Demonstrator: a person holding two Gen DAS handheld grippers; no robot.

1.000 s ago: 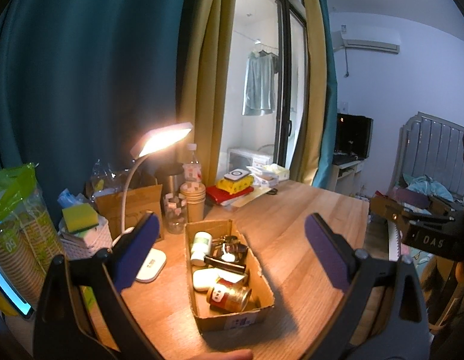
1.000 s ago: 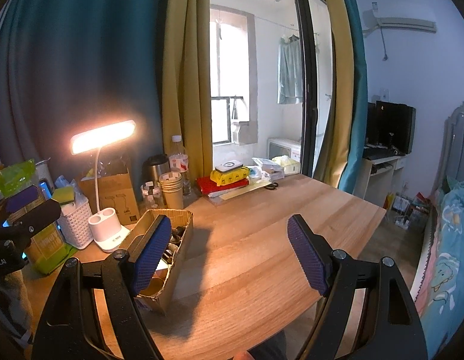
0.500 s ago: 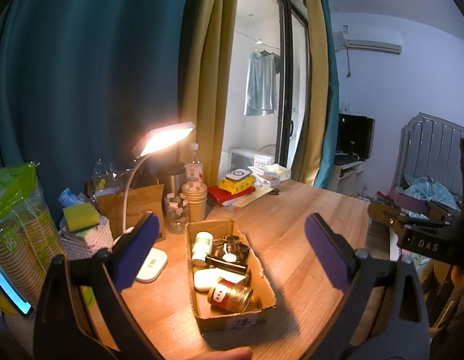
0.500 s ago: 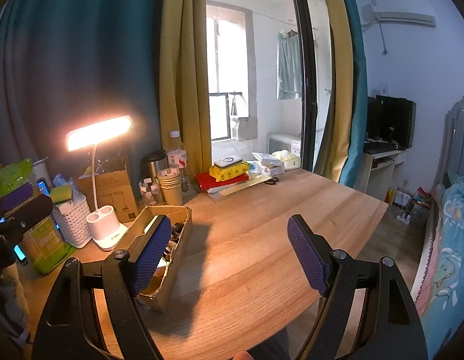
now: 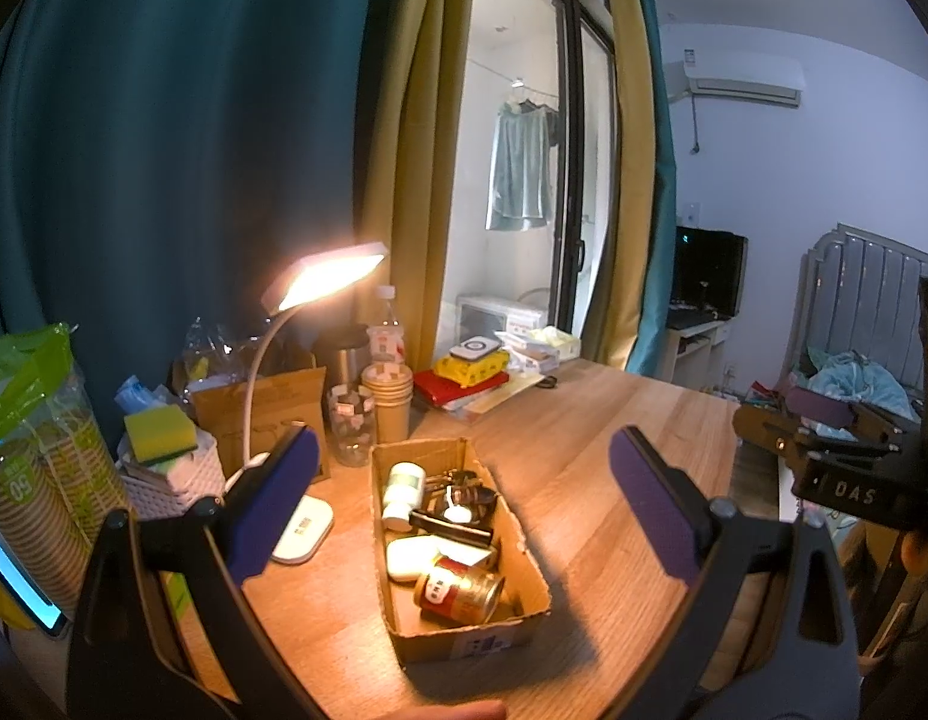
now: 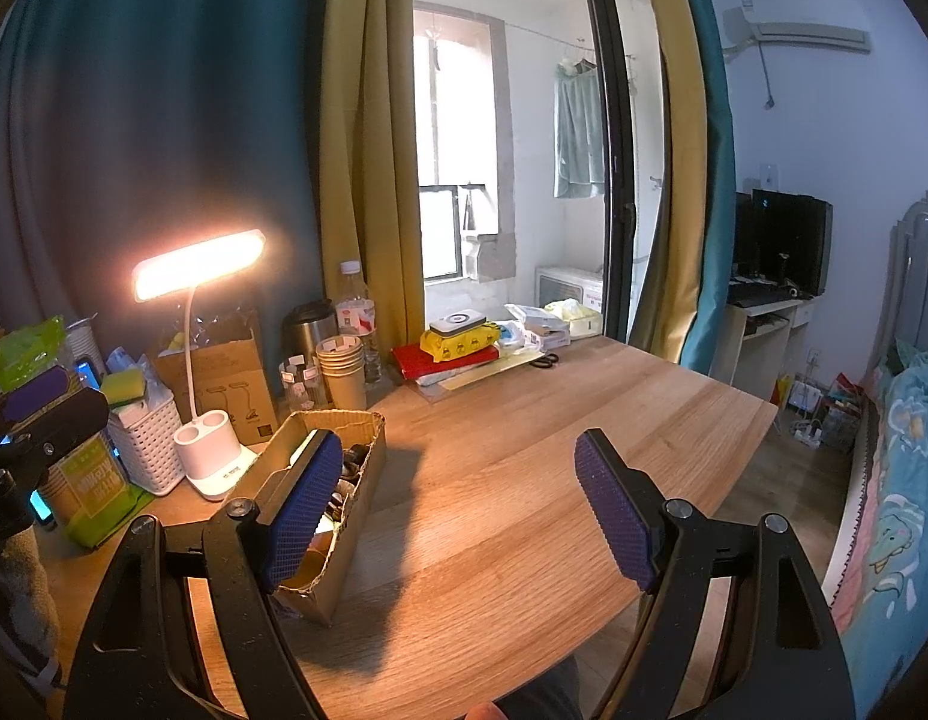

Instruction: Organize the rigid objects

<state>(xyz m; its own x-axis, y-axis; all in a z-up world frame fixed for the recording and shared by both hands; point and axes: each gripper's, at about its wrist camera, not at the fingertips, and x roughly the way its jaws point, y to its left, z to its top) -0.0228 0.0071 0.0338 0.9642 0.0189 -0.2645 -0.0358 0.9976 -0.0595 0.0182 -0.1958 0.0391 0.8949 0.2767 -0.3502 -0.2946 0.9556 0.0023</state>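
Overhead, both tongs are hanging above the wooden counter (image 5: pixel 613 420) with nothing between their pads. The left tongs (image 5: pixel 464 498) are gaping wide, their purple pads framing a cardboard box (image 5: pixel 464 639) that is sitting on the counter near its front edge. Inside the box, a white bottle (image 5: pixel 402 489) is lying at the far end, a dark tangle of small items (image 5: pixel 464 498) is resting beside it, a white oval case (image 5: pixel 411 558) is sitting in the middle, and a red-and-gold can (image 5: pixel 461 591) is lying on its side at the near end.

The right tongs (image 6: pixel 464 516) are also spread wide, holding nothing, and are hovering over bare wood just right of the same box (image 6: pixel 320 516), whose side wall is showing behind the left pad. A lit desk lamp (image 6: pixel 209 462) is standing just beyond the box, next to a white basket (image 6: pixel 146 450) holding a yellow sponge (image 6: pixel 125 387). A stack of paper cups (image 6: pixel 342 375) is standing behind the box, and red and yellow packets (image 6: pixel 452 351) are lying farther back by the window.
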